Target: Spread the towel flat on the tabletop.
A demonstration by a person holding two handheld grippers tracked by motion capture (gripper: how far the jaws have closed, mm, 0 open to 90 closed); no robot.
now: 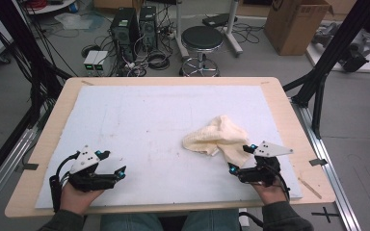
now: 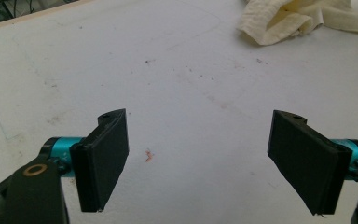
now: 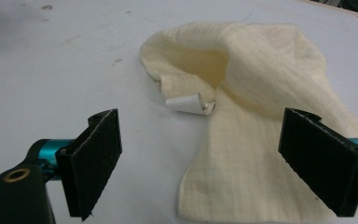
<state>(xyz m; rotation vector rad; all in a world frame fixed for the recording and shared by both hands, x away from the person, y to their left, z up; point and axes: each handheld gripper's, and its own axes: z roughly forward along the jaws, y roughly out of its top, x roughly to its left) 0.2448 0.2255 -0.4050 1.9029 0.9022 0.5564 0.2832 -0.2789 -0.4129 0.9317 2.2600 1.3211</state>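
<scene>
A crumpled cream cloth [image 1: 218,138] lies on the white mat [image 1: 144,125], right of the middle. In the right gripper view the cloth [image 3: 256,107] spreads just beyond the jaws, with a small white label [image 3: 186,103] curling at its fold. My right gripper [image 1: 241,158] stands open at the cloth's near edge, nothing between its pads. Over bare mat at the near left, my left gripper [image 1: 113,163] is open too; its own view shows the wide gap [image 2: 198,158] with the cloth [image 2: 298,18] far off at the top right.
The mat covers a wooden table [image 1: 43,144]. Beyond its far edge are a black stool [image 1: 201,41], computer towers [image 1: 132,26], cables and a cardboard box [image 1: 294,24]. Black frame posts [image 1: 327,57] stand at the right.
</scene>
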